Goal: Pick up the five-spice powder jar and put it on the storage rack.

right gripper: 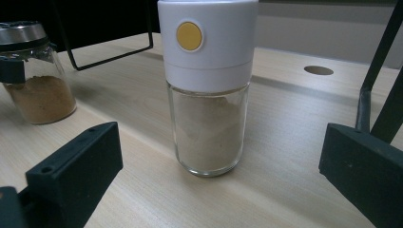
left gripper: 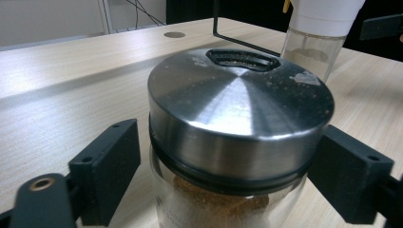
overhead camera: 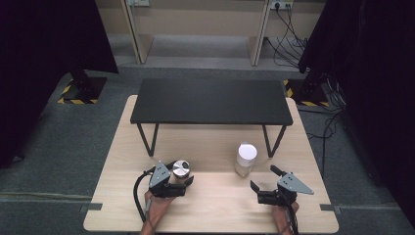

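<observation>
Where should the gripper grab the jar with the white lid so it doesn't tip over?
Probably the clear glass body of the white-lidded jar, just below the lid. It stands upright, so the open right gripper can come in level from the near side, one jaw on each side.

No legible text, labels or numbers anywhere.

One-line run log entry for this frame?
left gripper: jaws around steel-lidded spice jar, grip unclear | right gripper: open, short of white-capped shaker | both upright on table

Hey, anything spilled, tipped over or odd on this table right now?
Only one thing: brown powder specks dust the steel lid of the spice jar. Both it and the white-capped jar stand upright; the table looks clean.
</observation>
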The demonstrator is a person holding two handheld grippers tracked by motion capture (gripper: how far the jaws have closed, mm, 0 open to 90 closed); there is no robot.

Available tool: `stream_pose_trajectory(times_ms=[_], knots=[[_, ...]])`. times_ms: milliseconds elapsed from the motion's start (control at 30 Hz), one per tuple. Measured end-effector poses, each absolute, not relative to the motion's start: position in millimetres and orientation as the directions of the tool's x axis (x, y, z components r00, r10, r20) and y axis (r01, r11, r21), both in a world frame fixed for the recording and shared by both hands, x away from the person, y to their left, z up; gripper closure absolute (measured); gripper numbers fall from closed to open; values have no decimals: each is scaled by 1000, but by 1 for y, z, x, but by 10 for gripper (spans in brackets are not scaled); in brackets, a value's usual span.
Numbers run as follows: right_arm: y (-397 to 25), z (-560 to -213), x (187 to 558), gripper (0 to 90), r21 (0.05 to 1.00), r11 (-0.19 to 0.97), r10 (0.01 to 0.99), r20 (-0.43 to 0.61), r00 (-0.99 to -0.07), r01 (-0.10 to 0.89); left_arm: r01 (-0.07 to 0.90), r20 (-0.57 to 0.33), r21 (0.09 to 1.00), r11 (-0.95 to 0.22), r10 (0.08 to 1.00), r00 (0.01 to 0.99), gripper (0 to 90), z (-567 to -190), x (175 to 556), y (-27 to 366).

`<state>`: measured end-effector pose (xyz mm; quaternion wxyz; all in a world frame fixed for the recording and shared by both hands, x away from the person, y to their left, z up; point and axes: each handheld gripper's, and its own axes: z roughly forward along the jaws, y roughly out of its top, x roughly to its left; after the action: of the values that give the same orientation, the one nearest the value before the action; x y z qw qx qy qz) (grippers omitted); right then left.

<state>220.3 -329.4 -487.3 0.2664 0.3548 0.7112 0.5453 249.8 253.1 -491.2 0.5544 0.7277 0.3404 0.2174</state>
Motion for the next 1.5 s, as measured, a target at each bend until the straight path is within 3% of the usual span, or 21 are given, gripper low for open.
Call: stream_pose_trajectory(times_ms=[533, 1500], knots=[[-329, -487, 221, 6, 964, 156, 793, 7, -609, 215, 242, -50, 957, -160, 732, 680, 303, -493, 250, 252], [-330, -487, 221, 6, 964, 154, 793, 9, -609, 215, 269, -68, 951, -150, 749, 659, 314, -479, 245, 255]])
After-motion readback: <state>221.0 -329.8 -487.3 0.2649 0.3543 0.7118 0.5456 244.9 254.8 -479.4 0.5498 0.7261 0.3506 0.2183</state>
